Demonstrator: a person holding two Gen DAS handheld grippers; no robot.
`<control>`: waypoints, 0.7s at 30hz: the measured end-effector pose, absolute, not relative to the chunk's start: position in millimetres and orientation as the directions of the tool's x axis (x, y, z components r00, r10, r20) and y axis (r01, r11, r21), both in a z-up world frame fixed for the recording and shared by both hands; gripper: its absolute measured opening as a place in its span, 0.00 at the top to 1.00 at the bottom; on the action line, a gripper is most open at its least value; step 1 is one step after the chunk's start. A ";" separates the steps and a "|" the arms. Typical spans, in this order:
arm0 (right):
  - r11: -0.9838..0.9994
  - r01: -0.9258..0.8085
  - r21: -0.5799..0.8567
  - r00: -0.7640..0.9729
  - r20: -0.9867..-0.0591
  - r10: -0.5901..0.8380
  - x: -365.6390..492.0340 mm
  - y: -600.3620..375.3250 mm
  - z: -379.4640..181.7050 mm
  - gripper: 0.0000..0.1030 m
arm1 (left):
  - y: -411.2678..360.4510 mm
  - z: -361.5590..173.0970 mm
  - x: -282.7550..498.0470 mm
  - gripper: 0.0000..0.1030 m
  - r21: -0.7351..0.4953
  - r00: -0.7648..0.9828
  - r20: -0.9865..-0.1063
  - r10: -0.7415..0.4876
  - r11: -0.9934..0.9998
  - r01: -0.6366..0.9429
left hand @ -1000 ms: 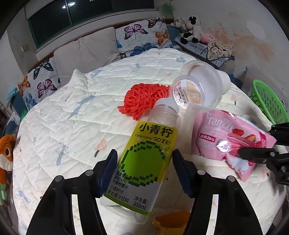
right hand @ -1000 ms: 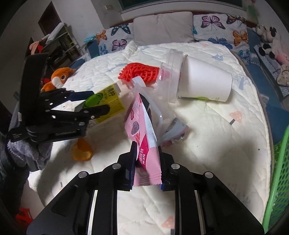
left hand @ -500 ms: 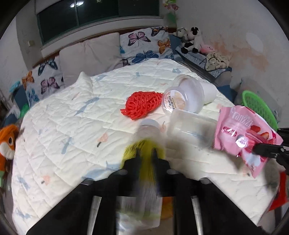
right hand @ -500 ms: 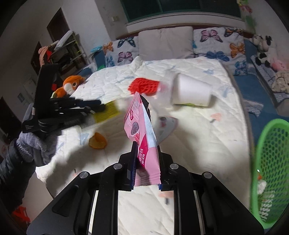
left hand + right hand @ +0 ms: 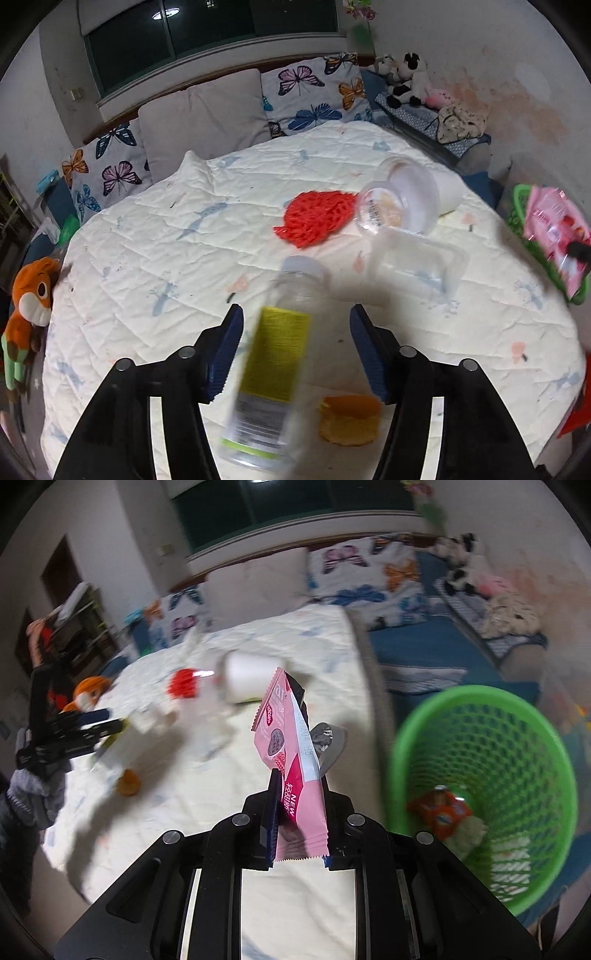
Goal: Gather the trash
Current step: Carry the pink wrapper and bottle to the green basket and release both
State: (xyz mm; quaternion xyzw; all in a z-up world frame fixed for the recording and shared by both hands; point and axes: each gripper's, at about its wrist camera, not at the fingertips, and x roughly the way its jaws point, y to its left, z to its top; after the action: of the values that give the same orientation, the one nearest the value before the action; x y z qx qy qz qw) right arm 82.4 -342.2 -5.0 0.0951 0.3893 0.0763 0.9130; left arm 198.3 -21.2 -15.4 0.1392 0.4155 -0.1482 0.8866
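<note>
My left gripper is open above the bed. A clear bottle with a yellow-green label shows blurred between its fingers, not touching either pad. My right gripper is shut on a pink snack wrapper and holds it upright beside the green mesh basket, which holds an orange wrapper. The wrapper and basket also show at the right edge of the left wrist view.
On the white quilt lie a red net, a clear lidded cup, a clear plastic tub and an orange peel. Pillows line the far side. A plush toy sits left.
My left gripper shut on the bottle, lifted it, then opened; the bottle is now loose and blurred. My right gripper carried the pink wrapper right, off the bed toward the green basket.
</note>
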 end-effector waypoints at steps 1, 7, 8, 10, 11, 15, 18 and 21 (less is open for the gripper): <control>0.973 -0.040 0.226 0.689 -0.700 0.191 82.2 -351.9 -5.9 0.82 | -18.8 -18.7 200.5 0.41 0.132 0.608 -0.782 -0.138 0.916 0.378; 0.975 0.063 0.213 0.692 -0.714 0.111 81.5 -386.5 -11.6 0.82 | -10.1 -36.9 212.2 0.33 0.115 0.566 -0.814 -0.127 0.921 0.372; 0.974 0.072 0.214 0.692 -0.714 0.106 81.0 -390.2 -12.1 0.82 | -8.2 -39.9 215.0 0.33 0.111 0.561 -0.819 -0.124 0.924 0.367; 0.973 0.087 0.213 0.692 -0.716 0.095 79.5 -397.1 -13.5 0.82 | -7.0 -45.5 219.3 0.33 0.106 0.551 -0.826 -0.123 0.925 0.365; 0.973 0.093 0.212 0.691 -0.717 0.090 79.1 -399.2 -13.7 0.82 | -7.5 -48.3 221.0 0.33 0.106 0.547 -0.829 -0.120 0.925 0.364; 0.972 0.107 0.208 0.686 -0.723 0.080 78.8 -402.1 -15.9 0.82 | -10.1 -56.9 225.3 0.52 0.079 0.522 -0.841 -0.145 0.921 0.382; 0.972 0.116 0.205 0.683 -0.727 0.072 76.0 -404.7 -17.0 0.82 | -12.9 -54.3 221.5 0.54 0.086 0.535 -0.833 -0.144 0.921 0.381; 0.971 0.129 0.201 0.683 -0.728 0.060 74.8 -409.1 -17.5 0.82 | -14.3 -43.8 215.3 0.55 0.083 0.548 -0.823 -0.149 0.923 0.376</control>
State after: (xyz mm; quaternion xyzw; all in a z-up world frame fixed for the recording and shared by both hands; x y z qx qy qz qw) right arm 74.8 -409.1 -17.5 0.1186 0.3979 -0.0191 0.9095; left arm 215.3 -14.3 -43.8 0.1259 0.4509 -0.1508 0.8707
